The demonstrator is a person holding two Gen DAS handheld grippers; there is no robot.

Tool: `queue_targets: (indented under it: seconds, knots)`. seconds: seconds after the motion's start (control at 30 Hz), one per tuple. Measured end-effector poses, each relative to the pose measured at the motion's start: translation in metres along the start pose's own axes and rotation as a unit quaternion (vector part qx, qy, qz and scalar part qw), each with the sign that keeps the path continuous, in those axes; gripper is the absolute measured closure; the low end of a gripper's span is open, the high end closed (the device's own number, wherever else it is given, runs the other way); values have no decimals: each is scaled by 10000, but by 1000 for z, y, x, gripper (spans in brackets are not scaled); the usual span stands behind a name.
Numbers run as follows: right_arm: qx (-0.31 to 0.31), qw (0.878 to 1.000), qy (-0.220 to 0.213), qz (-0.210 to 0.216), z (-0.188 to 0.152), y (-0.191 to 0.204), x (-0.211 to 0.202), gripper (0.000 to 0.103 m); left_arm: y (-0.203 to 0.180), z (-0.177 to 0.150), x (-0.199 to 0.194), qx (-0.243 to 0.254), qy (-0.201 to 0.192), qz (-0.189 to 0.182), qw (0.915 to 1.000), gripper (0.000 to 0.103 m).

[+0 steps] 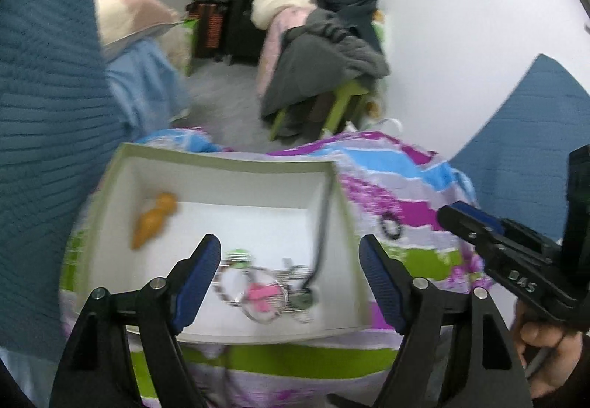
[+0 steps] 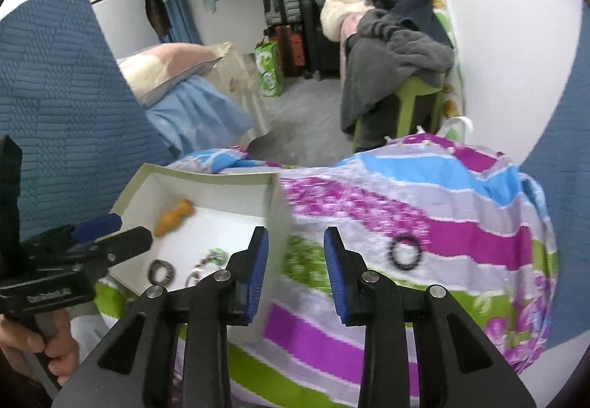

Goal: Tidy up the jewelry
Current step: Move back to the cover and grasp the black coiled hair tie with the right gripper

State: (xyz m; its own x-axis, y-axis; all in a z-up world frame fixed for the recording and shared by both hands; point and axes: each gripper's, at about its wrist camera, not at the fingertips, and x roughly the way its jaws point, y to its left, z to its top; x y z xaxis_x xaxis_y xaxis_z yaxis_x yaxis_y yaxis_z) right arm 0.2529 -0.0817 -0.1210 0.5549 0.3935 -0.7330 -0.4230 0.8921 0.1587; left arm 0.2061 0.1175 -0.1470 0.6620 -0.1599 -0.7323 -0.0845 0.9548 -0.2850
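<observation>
While unheld, black bracelet (image 2: 406,253) on bedspread (image 2: 461,194), beyond open right tool (image 2: 296,246)

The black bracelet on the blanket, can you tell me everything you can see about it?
The black bracelet is a small dark ring that looks like beads strung together, though the picture is too blurry to be sure. It lies flat and by itself on the striped blanket, on a pale and purple band, to the right of the white box and outside it. Nothing but the blanket touches it; neither gripper holds it.
</observation>
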Motion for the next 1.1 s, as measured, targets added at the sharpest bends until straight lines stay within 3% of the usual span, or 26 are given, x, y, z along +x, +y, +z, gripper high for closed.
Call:
queue_targets:
  seconds: [0.2, 0.3, 0.57, 0.83, 1.1]
  knots:
    - [110, 9998, -170, -63, -13, -57, -15, 74, -62, -9, 17, 224, 72, -250, 9994, 27]
    - [173, 9996, -204, -80, -19, -81, -18, 75, -87, -15, 28, 319, 160, -315, 9989, 34]
    - [308, 9993, -196, 88, -37, -129, -1, 76, -129, -38, 62, 466, 412, -416, 9972, 39]
    - [22, 9993, 119, 346, -53, -153, 61, 82, -146, -64, 114, 593, 736, -272, 9951, 39]
    - [-342, 9969, 515, 483, -57, -161, 128, 86, -133, -74, 165, 363, 1109, 30, 9932, 39]
